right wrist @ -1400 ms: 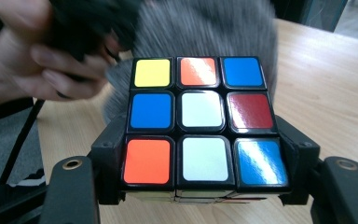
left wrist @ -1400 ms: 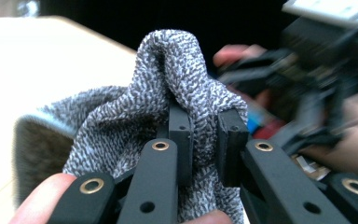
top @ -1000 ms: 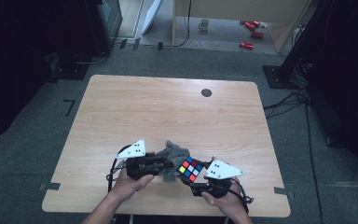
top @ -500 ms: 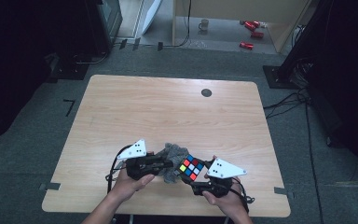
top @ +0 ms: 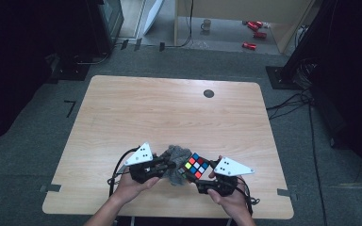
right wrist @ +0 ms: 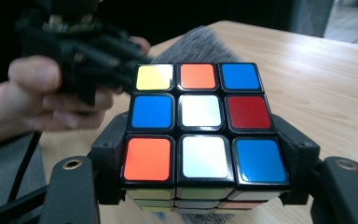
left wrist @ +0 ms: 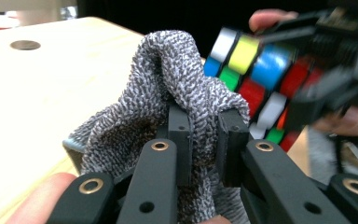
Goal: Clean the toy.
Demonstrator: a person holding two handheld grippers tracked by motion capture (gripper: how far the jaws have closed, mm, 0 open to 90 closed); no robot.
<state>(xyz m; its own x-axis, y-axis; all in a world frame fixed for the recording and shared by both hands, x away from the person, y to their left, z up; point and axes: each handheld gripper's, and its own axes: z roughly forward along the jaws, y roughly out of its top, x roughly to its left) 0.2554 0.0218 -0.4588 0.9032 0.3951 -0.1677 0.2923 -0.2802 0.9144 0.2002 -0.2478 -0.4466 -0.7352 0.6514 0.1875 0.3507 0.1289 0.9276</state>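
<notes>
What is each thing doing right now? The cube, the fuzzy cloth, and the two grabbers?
Rubik's cube: scrambled, clamped between the right gripper's jaws, off the table.
Grey cloth: bunched up, pinched by the left gripper, beside the cube.
Left gripper: shut on the cloth.
Right gripper: shut on the cube.
Table: bare wood.

The cube point(right wrist: 200, 123) shows a white centre, red at 3 o'clock, blue at 9 (black edging throughout); the cloth point(left wrist: 168, 107) is grey-and-white speckled.
</notes>
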